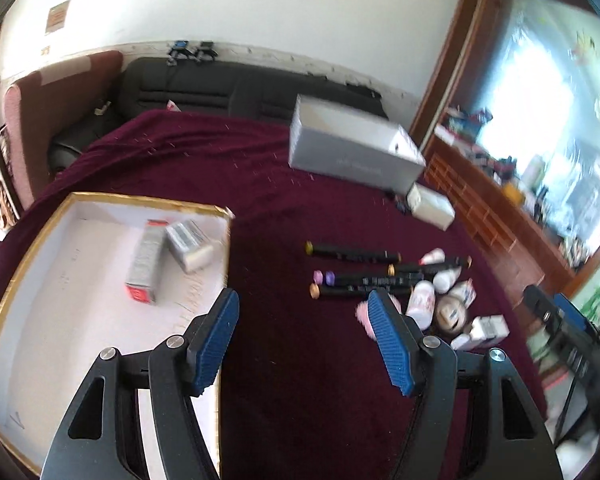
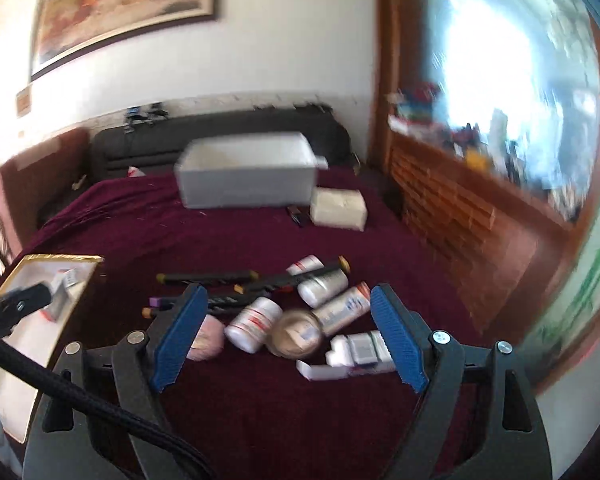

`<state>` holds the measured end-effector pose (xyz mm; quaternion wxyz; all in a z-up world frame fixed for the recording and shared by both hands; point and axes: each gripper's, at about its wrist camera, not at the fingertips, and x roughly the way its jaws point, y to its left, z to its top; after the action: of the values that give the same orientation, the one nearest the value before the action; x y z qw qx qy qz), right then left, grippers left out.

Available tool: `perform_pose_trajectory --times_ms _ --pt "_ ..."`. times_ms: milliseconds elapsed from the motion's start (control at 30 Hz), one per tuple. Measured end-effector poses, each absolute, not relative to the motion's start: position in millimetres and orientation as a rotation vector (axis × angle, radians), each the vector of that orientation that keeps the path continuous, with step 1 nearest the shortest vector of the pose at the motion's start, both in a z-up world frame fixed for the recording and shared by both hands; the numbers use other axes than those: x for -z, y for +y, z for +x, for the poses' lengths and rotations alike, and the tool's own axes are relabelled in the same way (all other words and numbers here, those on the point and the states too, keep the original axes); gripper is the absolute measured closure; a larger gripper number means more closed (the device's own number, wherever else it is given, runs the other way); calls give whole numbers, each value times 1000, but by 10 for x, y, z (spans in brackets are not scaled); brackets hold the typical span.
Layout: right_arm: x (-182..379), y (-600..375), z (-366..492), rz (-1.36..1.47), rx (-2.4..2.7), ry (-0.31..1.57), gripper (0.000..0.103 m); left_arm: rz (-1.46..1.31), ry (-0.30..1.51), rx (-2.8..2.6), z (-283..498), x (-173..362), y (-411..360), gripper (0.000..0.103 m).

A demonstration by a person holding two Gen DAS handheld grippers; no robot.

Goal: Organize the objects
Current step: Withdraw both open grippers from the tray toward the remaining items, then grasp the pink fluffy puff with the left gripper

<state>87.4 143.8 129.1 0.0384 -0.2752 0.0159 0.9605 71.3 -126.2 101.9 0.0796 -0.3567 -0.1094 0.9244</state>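
Hovering above the maroon cloth [image 1: 300, 360], the left gripper [image 1: 304, 340] stands released, with nothing between its blue pads [image 1: 214, 344]. Its left finger overlaps the gold-rimmed tray [image 1: 32, 248], which holds two small boxes [image 1: 168, 256] lying touching each other. The right gripper [image 2: 288, 336] is likewise spread wide and empty, held above the loose pile. Between and beyond its fingers lie white bottles [image 2: 254, 322], a round tan-lidded jar [image 2: 296, 332], a flat white carton [image 2: 348, 362] and a pink soft item [image 2: 208, 338]. Black markers [image 1: 354, 254] lie side by side just behind the pile. Farther back on the cloth sit a grey rectangular box [image 2: 248, 176] and a white packet [image 2: 338, 208], just beside each other.
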Motion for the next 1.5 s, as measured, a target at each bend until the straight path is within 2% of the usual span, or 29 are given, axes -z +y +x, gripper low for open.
perform_pose_trajectory --times_ms 133,200,400,567,700,733,767,800,900,1200,1333,1500 --pt "-1024 2103 718 -944 -2863 371 19 -1153 -253 -2695 540 -815 -911 42" --pt "-931 2280 696 -949 -2853 477 19 -1151 -153 -2680 465 -738 -681 42" --pt "-734 2428 638 -959 -2859 621 19 -1126 224 -2625 220 -511 -88 42" --pt "-692 2517 646 -928 -2864 687 19 -1164 358 -2606 67 -362 177 42" --pt "-666 2544 617 -926 -2859 696 19 -1188 380 -2581 3 -231 320 43" --pt "-659 2546 605 -929 -2858 694 19 -1204 383 -2563 -6 -194 355 47" --pt "-650 2548 595 -935 -2857 695 19 -1215 394 -2560 4 -165 386 67" --pt "-646 2550 595 -938 -2855 701 19 -1207 402 -2565 25 -170 394 70" --pt "-656 2561 599 -938 -2853 704 19 -1190 340 -2567 96 -265 333 78" --pt "-905 2372 666 -935 -2896 631 19 -1027 87 -2619 587 -818 -287 78" --pt "-1043 2146 687 -937 -2934 565 19 -941 -9 -2664 862 -1044 -754 78" --pt "-1125 1786 668 -1032 -3021 587 19 -877 -197 -2741 1109 -1214 -1460 78"
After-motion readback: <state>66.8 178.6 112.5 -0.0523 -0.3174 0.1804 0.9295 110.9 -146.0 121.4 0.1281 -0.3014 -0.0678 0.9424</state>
